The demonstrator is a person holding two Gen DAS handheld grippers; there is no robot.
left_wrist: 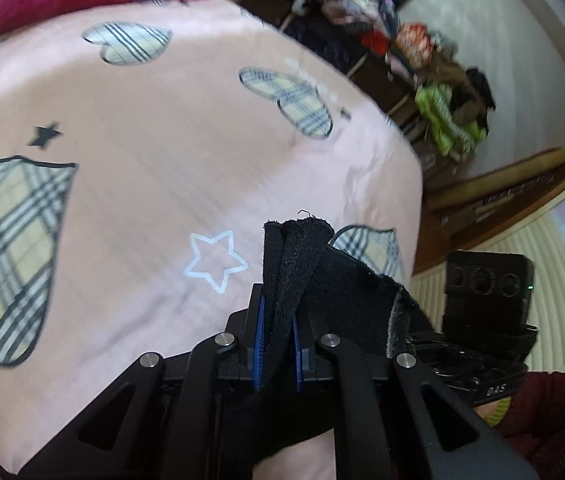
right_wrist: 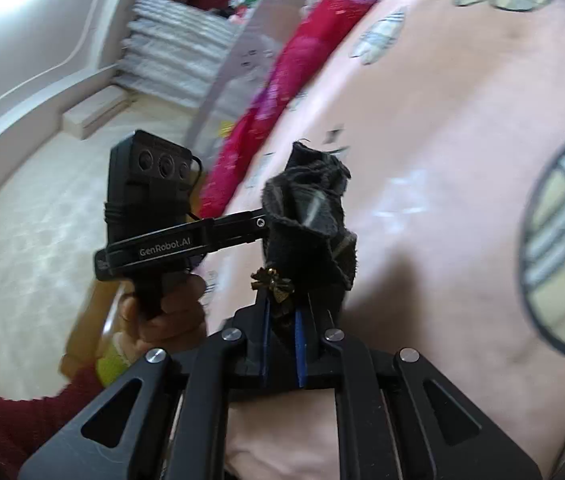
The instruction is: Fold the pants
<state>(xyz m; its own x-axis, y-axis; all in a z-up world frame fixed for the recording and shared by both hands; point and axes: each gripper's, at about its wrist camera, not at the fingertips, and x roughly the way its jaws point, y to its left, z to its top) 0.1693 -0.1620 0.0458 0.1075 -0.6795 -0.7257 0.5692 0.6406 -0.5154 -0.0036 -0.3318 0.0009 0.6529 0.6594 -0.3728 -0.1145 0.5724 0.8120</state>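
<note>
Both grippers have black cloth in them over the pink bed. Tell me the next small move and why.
Probably lift both a little higher and draw them apart. The left gripper and right gripper are each shut on a bunched edge of the black fabric pants, held close together above the pink patterned bedsheet. The cloth is crumpled, so it likely needs spreading before any fold.

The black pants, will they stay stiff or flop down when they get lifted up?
Probably flop: the black pants bunch and fold where the left gripper pinches them. They look soft and fuzzy, so likely not slippery. The right gripper holds a crumpled bunch too, suggesting they are light.
</note>
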